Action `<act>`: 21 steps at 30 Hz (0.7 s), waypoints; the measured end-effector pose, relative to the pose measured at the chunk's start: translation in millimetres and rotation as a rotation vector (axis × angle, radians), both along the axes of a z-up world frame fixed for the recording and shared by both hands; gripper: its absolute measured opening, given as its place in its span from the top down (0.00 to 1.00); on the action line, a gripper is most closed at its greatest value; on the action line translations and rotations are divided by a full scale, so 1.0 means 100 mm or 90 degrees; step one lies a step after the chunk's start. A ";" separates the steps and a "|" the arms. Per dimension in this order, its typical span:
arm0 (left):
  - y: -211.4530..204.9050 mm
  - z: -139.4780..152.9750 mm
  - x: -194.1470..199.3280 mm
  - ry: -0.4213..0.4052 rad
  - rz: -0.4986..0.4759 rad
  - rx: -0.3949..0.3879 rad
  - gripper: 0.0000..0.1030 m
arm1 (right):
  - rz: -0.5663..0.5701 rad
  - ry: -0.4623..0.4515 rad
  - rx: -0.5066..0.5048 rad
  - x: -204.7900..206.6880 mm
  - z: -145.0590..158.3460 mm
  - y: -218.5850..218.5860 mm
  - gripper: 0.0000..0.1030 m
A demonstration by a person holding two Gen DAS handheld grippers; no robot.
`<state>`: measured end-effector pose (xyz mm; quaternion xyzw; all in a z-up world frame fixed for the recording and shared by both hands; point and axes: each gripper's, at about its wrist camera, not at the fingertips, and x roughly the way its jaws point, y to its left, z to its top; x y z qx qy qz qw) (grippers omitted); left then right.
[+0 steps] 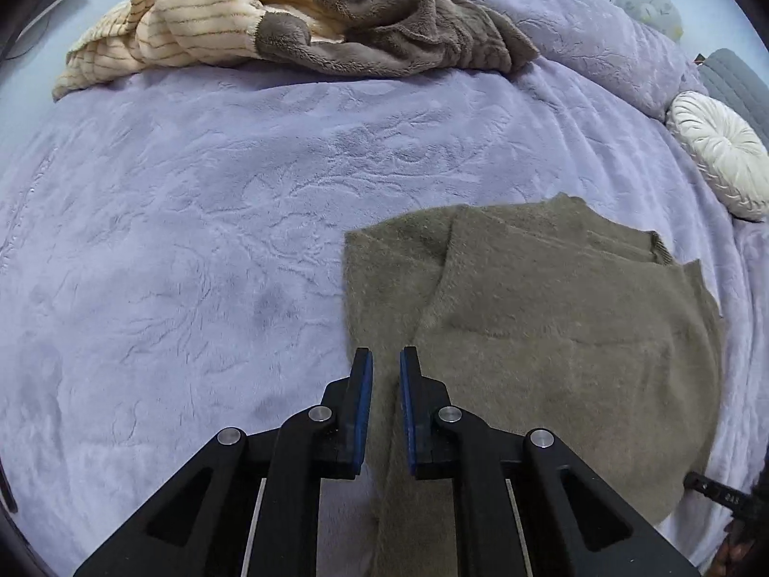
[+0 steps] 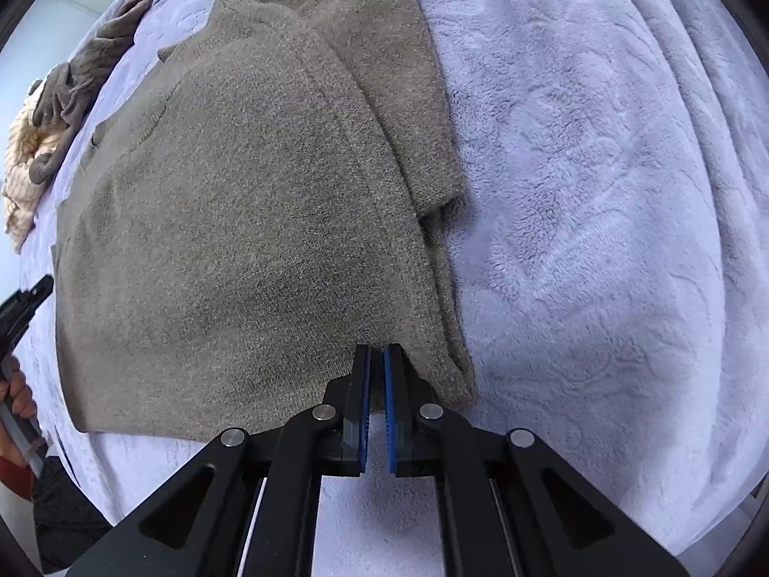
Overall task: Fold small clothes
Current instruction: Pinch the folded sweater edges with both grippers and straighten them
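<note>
An olive-brown knitted sweater [image 1: 552, 336] lies on a lilac fleece bed cover [image 1: 216, 240], partly folded, one sleeve laid across its body. In the right wrist view the sweater [image 2: 240, 240] fills the left half of the frame. My left gripper [image 1: 386, 360] is nearly closed, with a strip of the sweater's near left edge between its blue pads. My right gripper [image 2: 377, 353] is nearly closed on the sweater's near hem at its right corner. The left gripper also shows at the left edge of the right wrist view [image 2: 24, 303].
A pile of cream striped and brown fleece clothes [image 1: 269, 19] lies at the far side of the bed. A round white pleated cushion [image 1: 721, 154] and a lilac pillow [image 1: 625, 48] sit at the right. The lilac cover [image 2: 601, 192] spreads right of the sweater.
</note>
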<state>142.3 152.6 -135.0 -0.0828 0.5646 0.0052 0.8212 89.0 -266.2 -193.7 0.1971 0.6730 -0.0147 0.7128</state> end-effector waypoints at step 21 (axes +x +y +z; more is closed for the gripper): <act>-0.26 -0.32 -0.90 0.101 -0.021 -0.034 0.87 | 0.009 0.000 -0.041 -0.05 0.19 0.16 0.92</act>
